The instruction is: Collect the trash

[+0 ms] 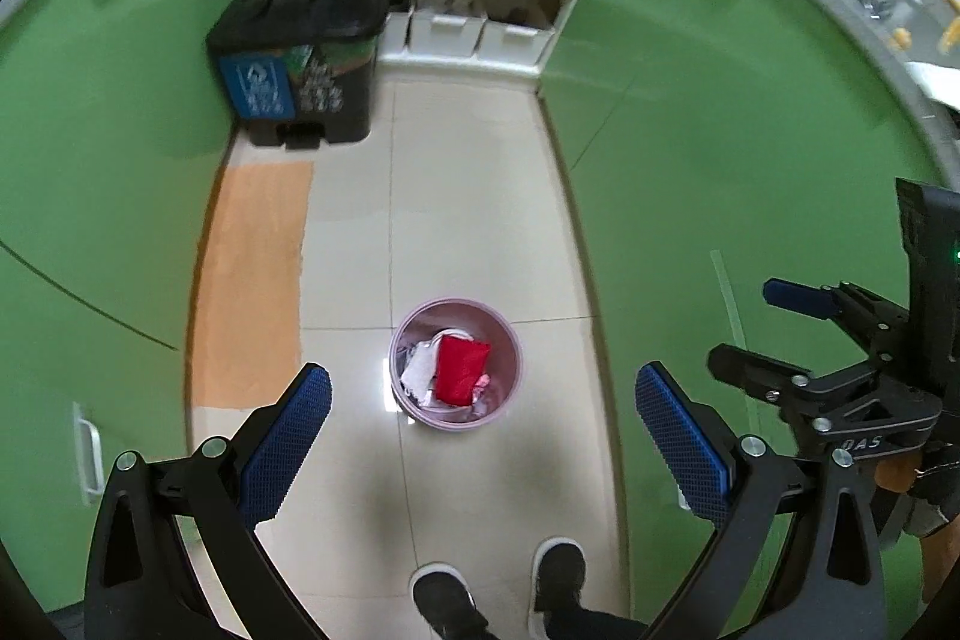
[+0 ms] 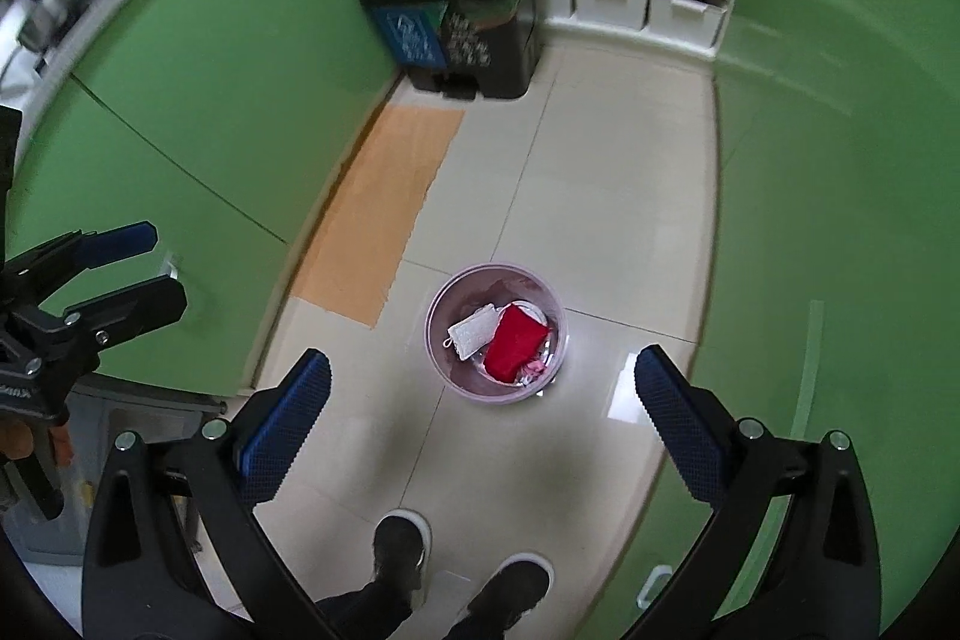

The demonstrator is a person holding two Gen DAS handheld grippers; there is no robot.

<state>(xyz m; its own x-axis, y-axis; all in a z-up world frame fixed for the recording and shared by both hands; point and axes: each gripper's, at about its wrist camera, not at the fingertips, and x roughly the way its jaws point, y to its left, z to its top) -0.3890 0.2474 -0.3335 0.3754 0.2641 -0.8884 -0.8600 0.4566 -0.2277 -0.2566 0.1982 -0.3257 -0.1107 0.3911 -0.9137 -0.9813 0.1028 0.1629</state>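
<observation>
Claws, left (image 1: 483, 400) and right (image 2: 483, 382), gape empty above pink bin (image 1: 403, 340); labels unreadable.

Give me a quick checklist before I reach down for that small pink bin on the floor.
1. Left tool open, empty: ok.
2. Right tool open, empty: ok.
3. Round pink plastic wastebasket upright on the tiles: ok.
4. Red packet and white scraps inside, none spilled: ok.
5. Black two-lid pedal bin lids shut: not ok for dumping.
6. Wastebasket liner bag: cannot tell.
</observation>
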